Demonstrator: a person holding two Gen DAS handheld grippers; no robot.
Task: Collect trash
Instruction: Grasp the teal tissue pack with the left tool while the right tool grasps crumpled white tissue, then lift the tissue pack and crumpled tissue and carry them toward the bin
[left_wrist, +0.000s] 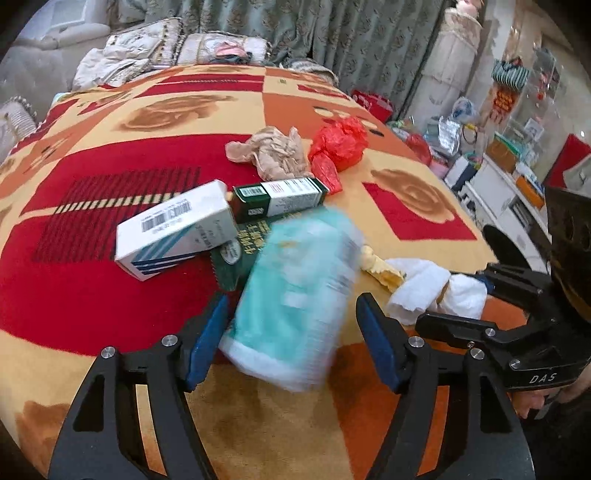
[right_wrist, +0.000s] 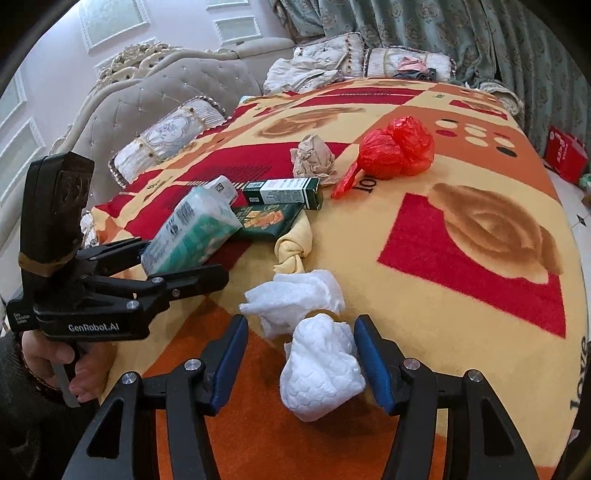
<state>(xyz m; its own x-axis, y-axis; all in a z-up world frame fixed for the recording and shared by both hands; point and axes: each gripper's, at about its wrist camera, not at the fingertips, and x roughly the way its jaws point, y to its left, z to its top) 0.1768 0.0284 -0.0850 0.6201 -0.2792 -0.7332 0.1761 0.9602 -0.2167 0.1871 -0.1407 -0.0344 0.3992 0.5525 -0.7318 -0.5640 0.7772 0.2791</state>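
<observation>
Teal plastic film wraps the tissue pack (left_wrist: 291, 295), the piece of trash now being handled. It stands tilted between the fingers of the left gripper (left_wrist: 291, 306), just on the near side of the green-and-white carton (left_wrist: 279, 195) and overlapping the flat dark green packet (right_wrist: 266, 221) that lies under that carton. The jaws stand apart. One blue pad is at the pack's edge, and a gap shows between the other pad and the pack, so the pack is judged not clamped. Its outline is smeared in the left wrist view, which suggests that it is moving. The printed end panel faces the right wrist camera.

The right gripper (right_wrist: 301, 325) is also open. It straddles a crumpled white tissue wad (right_wrist: 321, 373), well nearer the cameras than the carton. One pad is just beside the wad and the other is clearly apart from it. This placement reads as readiness to close on the wad.

The rest of the trash is bunched around the carton, which would keep reaches short.
- A white box (left_wrist: 173, 229) leans beside it.
- A knotted yellow bag (right_wrist: 291, 251) lies just nearer than it.
- Beige crumpled paper (right_wrist: 314, 158) and a red plastic bag (right_wrist: 395, 147) lie beyond it.

All of it rests on a red, orange and cream blanket (right_wrist: 461, 258). No bin is in view. A hand (right_wrist: 55, 365) grips the left tool's handle.
</observation>
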